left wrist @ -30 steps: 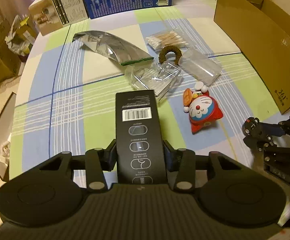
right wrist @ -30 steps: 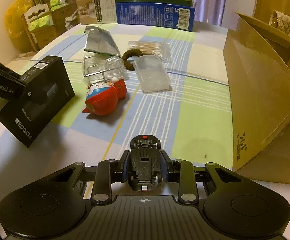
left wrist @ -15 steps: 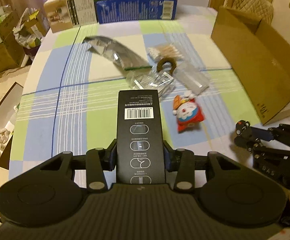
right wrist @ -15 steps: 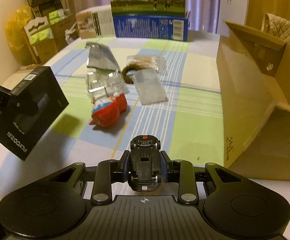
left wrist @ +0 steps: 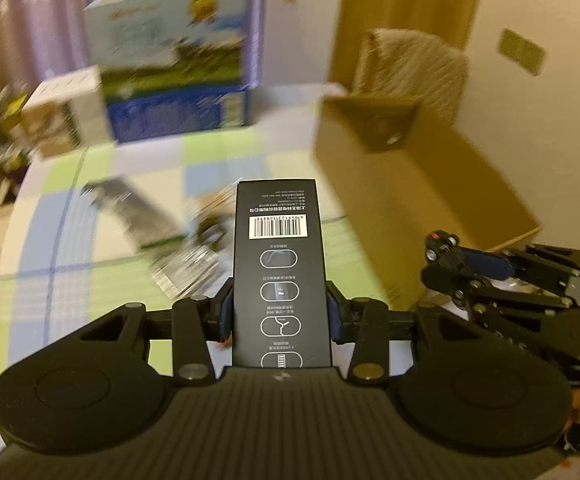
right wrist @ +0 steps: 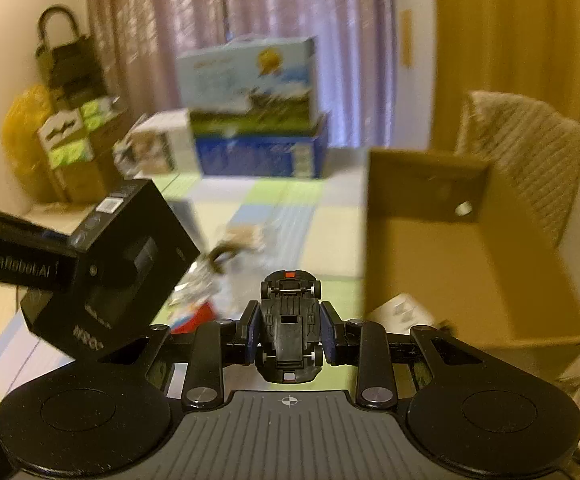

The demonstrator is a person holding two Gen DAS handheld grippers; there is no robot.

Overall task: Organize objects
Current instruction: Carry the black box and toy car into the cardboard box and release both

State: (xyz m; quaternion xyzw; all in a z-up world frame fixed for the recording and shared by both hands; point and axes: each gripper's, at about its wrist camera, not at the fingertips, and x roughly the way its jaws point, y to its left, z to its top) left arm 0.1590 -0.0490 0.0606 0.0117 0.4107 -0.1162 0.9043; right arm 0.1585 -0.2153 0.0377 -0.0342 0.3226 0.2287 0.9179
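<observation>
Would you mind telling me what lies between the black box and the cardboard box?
In the right wrist view, the toy car, held in the right gripper, sits between the black box and the cardboard box.

A lived-in home room: checked tablecloth [left wrist: 89,280], long curtains [right wrist: 273,32], a padded chair [right wrist: 530,152], stacked cartons [right wrist: 69,140] (household clutter) by the wall.
</observation>
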